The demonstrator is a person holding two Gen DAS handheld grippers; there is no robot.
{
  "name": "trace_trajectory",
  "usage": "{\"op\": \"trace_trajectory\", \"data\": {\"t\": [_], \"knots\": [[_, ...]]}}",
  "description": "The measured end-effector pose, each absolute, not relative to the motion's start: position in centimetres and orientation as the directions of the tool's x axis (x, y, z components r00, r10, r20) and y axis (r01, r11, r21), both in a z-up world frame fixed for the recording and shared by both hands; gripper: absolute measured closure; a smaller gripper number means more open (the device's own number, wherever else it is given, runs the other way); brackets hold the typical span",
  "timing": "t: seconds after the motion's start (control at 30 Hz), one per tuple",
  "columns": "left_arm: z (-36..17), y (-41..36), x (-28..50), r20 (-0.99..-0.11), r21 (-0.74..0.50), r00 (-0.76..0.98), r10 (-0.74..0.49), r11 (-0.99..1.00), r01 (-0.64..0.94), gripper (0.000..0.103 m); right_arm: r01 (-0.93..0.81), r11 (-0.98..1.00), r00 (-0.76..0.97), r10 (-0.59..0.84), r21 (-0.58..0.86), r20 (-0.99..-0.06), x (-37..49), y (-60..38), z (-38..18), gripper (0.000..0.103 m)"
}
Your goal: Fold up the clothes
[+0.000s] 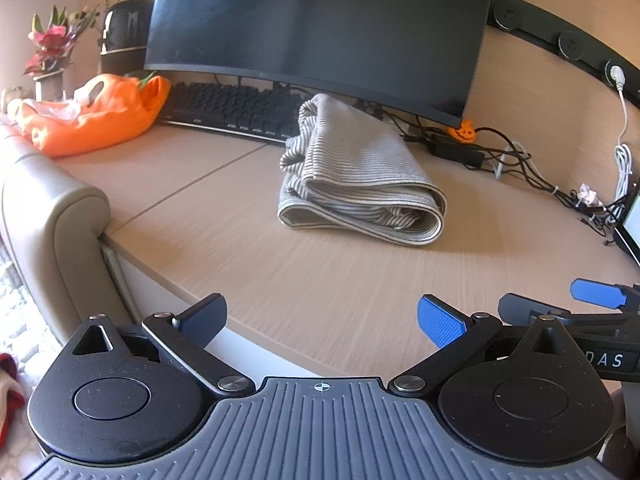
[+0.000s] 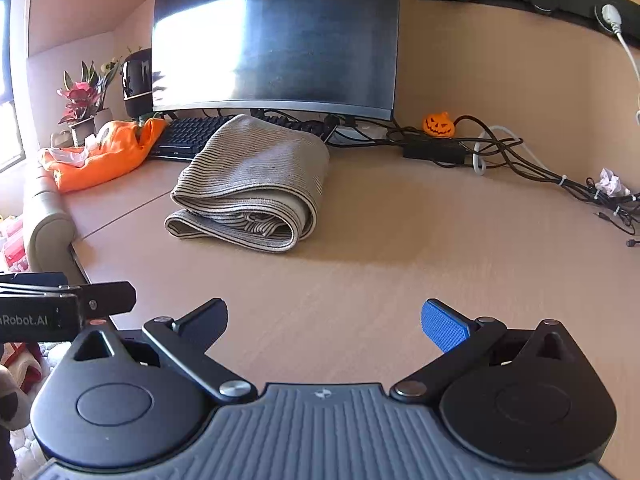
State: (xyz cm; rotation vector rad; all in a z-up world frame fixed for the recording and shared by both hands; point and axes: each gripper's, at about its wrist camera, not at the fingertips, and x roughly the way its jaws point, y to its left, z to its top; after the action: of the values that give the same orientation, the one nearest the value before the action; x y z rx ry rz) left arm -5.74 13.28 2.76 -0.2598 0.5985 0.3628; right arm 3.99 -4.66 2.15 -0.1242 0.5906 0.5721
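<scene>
A grey striped garment (image 1: 356, 176) lies folded in a thick bundle on the wooden desk (image 1: 280, 280), in front of the monitor; it also shows in the right wrist view (image 2: 252, 184). My left gripper (image 1: 322, 320) is open and empty, held over the desk's near edge, well short of the garment. My right gripper (image 2: 324, 322) is open and empty, also near the front edge. An orange garment (image 1: 96, 116) lies crumpled at the far left of the desk, also in the right wrist view (image 2: 104, 152).
A monitor (image 1: 320, 28) and keyboard (image 1: 236, 108) stand behind the folded garment. Tangled cables (image 2: 500, 152) and a small pumpkin figure (image 2: 439, 124) lie at the back right. A plant pot (image 2: 86, 116) and a dark speaker (image 2: 138, 80) stand at the back left. A padded chair arm (image 1: 60, 224) borders the desk's left edge.
</scene>
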Motion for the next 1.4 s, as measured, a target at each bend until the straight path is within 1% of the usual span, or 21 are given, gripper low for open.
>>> {"op": "trace_trajectory", "data": {"t": [0.9,1.4], "knots": [[2.32,12.70,-5.60,-0.610,-0.126,0.758,0.230,0.917,-0.379,0.000,-0.535,0.843,0.665,0.463,0.059,-0.586,3.99,-5.33,1.63,0.000],[2.48,12.73,-5.78,-0.605,-0.122,0.759,0.240,0.914,-0.386,0.000,-0.530,0.845,0.662,0.464,0.071,-0.589,4.21,-5.50,1.61,0.000]]}}
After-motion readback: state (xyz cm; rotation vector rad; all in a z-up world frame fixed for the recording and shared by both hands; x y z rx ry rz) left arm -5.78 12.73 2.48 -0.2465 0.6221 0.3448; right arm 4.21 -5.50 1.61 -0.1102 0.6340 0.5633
